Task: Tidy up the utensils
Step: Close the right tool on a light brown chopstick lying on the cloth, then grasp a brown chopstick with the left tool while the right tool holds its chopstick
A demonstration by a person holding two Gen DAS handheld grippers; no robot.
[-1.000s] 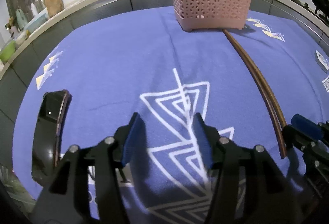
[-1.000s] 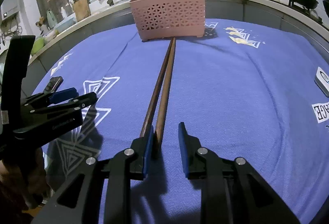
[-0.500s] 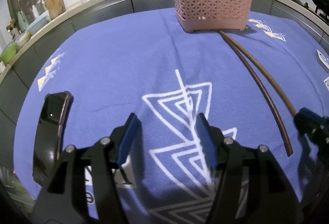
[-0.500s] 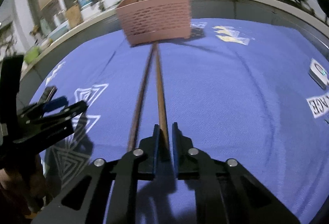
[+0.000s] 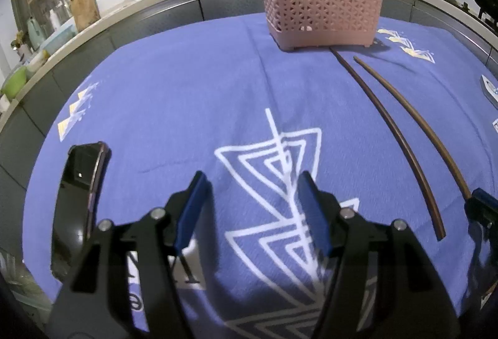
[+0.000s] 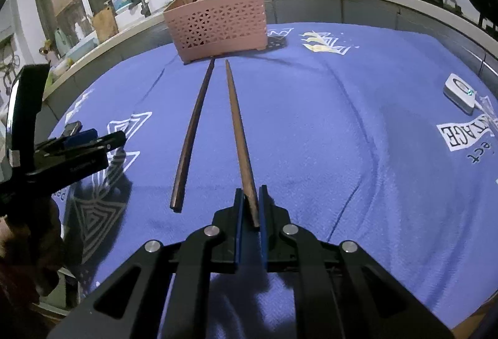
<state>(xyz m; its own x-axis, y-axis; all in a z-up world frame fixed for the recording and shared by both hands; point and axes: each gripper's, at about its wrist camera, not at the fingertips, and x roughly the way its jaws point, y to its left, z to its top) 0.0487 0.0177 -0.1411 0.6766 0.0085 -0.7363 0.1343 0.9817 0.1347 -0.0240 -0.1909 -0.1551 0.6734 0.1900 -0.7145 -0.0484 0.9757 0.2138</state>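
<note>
My right gripper is shut on the near end of a brown chopstick, which points toward the pink utensil basket. The held chopstick also shows in the left wrist view. A second, darker chopstick lies on the blue cloth just left of it, its far end by the basket; it also shows in the left wrist view. The basket holds several upright chopsticks. My left gripper is open and empty over the cloth's white pattern, left of both chopsticks.
A black phone lies at the cloth's left edge. A small white device sits at the right. The blue cloth covers the table. A counter with sink, bottles and woks runs behind the basket.
My right gripper closed on one chopstick and drew it to the right, apart from the other one. The left gripper stayed open and barely moved.
</note>
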